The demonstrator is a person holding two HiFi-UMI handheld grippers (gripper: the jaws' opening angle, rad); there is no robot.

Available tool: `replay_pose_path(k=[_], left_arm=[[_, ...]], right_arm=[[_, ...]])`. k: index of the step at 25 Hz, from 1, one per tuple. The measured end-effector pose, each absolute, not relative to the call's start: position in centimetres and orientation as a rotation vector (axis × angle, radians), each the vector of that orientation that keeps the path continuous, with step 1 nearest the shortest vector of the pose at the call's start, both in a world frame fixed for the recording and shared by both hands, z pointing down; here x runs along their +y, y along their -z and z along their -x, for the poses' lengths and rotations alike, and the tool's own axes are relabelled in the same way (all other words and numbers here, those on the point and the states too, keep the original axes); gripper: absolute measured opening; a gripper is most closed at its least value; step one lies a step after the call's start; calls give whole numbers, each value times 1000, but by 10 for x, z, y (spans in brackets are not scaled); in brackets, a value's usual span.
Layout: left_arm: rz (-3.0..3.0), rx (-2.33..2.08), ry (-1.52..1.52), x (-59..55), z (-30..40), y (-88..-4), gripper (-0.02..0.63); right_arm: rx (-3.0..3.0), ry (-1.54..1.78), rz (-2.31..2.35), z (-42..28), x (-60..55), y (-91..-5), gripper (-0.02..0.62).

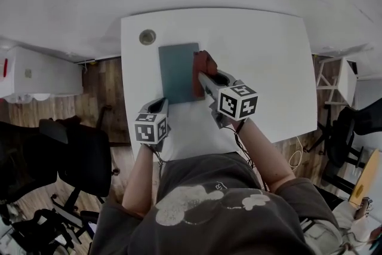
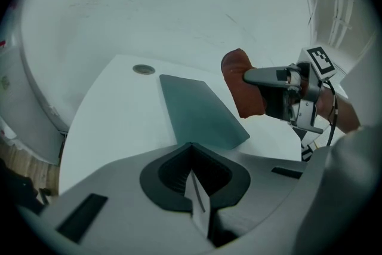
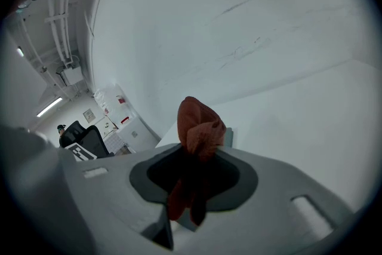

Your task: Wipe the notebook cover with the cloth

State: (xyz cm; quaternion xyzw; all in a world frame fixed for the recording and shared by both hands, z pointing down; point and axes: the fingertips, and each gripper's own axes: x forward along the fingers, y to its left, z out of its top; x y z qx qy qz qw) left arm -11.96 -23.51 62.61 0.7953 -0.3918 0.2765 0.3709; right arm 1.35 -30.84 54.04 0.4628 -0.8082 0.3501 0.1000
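Observation:
A dark teal notebook (image 1: 178, 71) lies flat on the white table (image 1: 268, 63), closed, left of centre. My right gripper (image 1: 204, 76) is shut on a red-brown cloth (image 1: 203, 64), held bunched at the notebook's right edge; whether the cloth touches the cover I cannot tell. In the right gripper view the cloth (image 3: 200, 128) sticks up from between the jaws of the right gripper (image 3: 196, 155). My left gripper (image 1: 160, 103) hangs at the notebook's near edge, shut and holding nothing. From the left gripper view (image 2: 194, 182) I see the notebook (image 2: 197, 110) ahead and the cloth (image 2: 242, 89) to its right.
A round cable grommet (image 1: 147, 37) is set in the table's far left corner, just behind the notebook. Black office chairs (image 1: 77, 158) stand on the wooden floor to the left, beside a white cabinet (image 1: 42, 71). A white wall runs behind the table.

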Motion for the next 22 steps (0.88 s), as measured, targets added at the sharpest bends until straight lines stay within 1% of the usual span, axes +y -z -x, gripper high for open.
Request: replay_pose_path(k=[5, 12, 22], left_arm=[[-2038, -1015, -725, -236, 120, -626, 0], [-2047, -1012, -722, -238, 119, -626, 0], [-2059, -989, -689, -241, 120, -626, 0]], right_arm=[[-2384, -1122, -1264, 21, -334, -545, 104], [-2405, -1129, -1160, 71, -364, -549, 104], [-2343, -1130, -1153, 96, -400, -573, 104]])
